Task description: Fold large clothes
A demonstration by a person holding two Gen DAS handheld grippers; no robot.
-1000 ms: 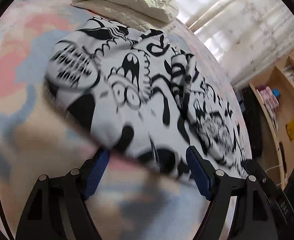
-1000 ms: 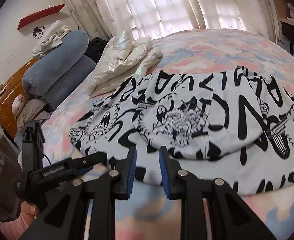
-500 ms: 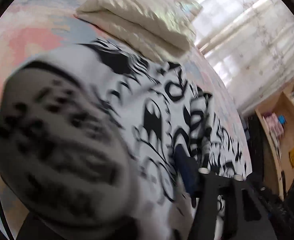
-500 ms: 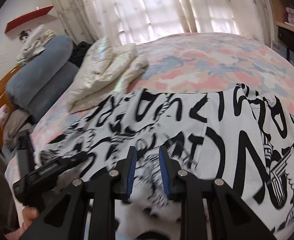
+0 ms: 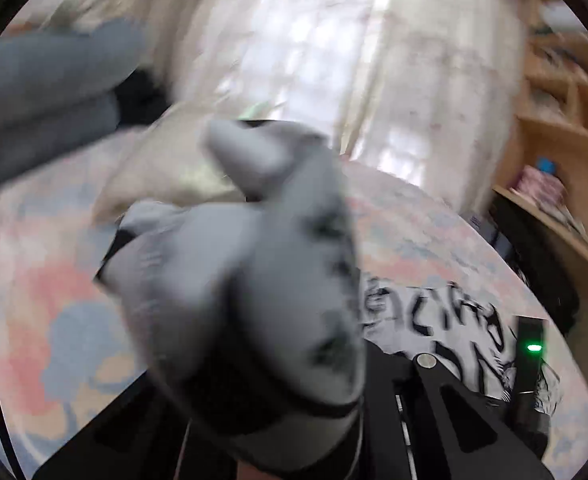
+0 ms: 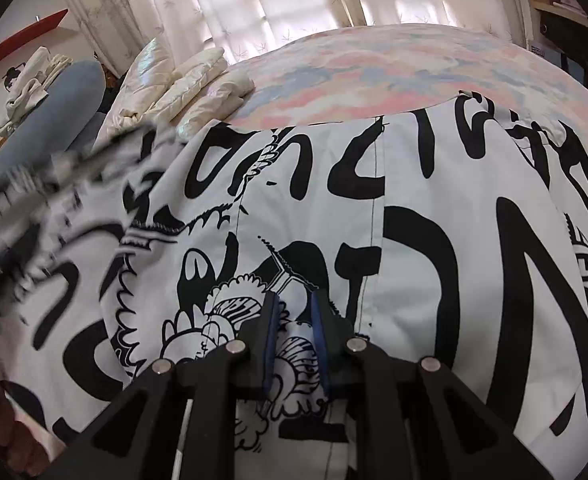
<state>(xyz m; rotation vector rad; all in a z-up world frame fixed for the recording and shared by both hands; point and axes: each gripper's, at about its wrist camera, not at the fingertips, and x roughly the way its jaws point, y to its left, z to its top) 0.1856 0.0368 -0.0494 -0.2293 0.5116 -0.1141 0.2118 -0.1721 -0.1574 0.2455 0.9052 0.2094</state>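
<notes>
A large white garment with black cartoon print (image 6: 413, 208) lies spread on the bed. My right gripper (image 6: 295, 316) is down on it, its blue-padded jaws nearly closed around a small bunch of the cloth. In the left wrist view a grey-looking, blurred fold of the same garment (image 5: 254, 280) hangs bunched over my left gripper and hides its fingertips; it is lifted above the bed. More of the print (image 5: 445, 324) lies on the bed at the lower right. The garment's left edge is blurred in the right wrist view (image 6: 34, 200).
The bed has a pastel pink and blue cover (image 6: 393, 68). A folded cream puffer jacket (image 6: 190, 80) lies at the far side, blue-grey bolsters (image 6: 42, 128) to the left. Curtains (image 5: 333, 60) hang behind. Wooden shelves (image 5: 565, 128) stand to the right.
My left gripper has taken the garment's edge and lifted it up and over, so the cloth now fills its view. My right gripper has moved forward onto the garment and pinched it.
</notes>
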